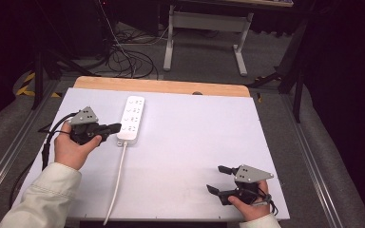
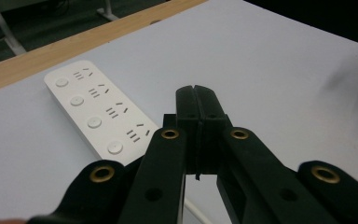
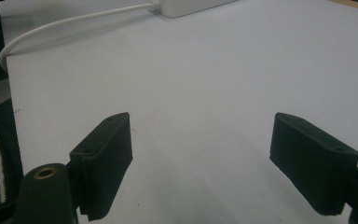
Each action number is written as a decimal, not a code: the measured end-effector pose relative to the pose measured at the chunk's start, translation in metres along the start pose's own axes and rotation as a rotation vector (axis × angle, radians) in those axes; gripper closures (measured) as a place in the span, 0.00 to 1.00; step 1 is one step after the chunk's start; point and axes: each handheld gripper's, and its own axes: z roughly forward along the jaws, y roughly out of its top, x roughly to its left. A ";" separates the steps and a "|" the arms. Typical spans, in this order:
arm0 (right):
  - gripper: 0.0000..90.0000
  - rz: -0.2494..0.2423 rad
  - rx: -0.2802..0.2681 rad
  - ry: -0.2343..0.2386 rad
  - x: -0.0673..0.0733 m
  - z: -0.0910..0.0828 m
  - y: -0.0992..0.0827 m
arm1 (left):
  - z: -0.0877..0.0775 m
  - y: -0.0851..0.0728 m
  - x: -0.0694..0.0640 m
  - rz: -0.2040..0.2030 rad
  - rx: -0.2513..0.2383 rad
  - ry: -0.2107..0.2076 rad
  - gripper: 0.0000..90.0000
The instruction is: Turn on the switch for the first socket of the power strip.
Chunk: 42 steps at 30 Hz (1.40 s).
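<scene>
Glossy white plastic power strip, matt table

Power strip running off top edge in right gripper view; its white cord leaving the surface at bottom.

Left gripper at table's left edge, jaws pressed together, nothing between, held level in left hand. Right gripper near front right corner, jaws wide apart, resting low.

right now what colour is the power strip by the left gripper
White, with round white buttons and dark socket slots; the power strip shows best in the left gripper view.
</scene>
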 end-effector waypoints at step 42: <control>0.23 -0.008 0.014 0.001 -0.002 0.001 -0.002 | 0.073 -0.024 0.045 -0.047 0.118 0.154 1.00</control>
